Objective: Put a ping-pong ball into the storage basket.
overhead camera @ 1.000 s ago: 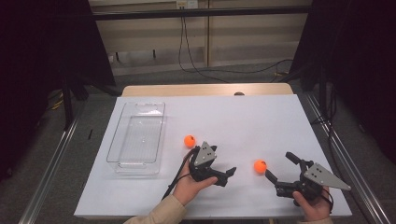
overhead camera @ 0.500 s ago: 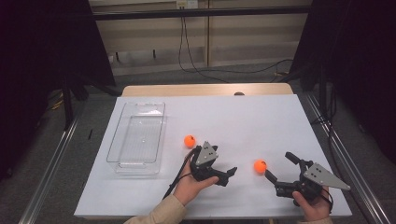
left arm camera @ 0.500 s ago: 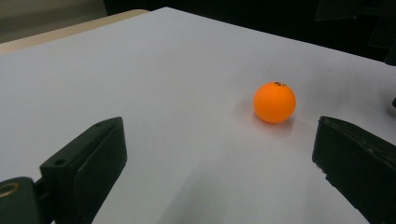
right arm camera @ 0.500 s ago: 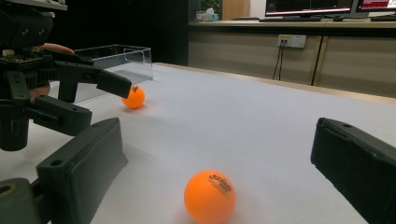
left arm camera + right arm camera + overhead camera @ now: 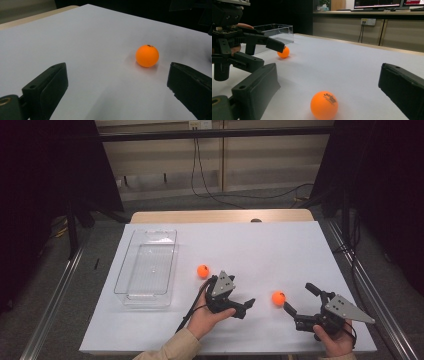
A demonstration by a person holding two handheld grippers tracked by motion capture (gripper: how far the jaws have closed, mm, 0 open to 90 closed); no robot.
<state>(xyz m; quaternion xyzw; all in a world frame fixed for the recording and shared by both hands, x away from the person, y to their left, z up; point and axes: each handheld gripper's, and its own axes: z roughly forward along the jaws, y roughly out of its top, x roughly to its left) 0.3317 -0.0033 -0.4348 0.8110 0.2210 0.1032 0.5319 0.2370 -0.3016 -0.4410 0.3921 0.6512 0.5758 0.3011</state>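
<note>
On the white counter [image 5: 280,250] one clear tray [image 5: 147,267] lies empty toward nine o'clock, probably waiting as the drop-off for the two orange balls, neither of which is held. The left tongs [image 5: 246,306], jaws spread wide and gripping nothing, have the first ball [image 5: 203,270] just beside them at eleven o'clock but point toward three o'clock at the second ball [image 5: 278,298]. The right tongs [image 5: 301,299], equally wide and empty, face that same ball, apparently lined up to close on it.
</note>
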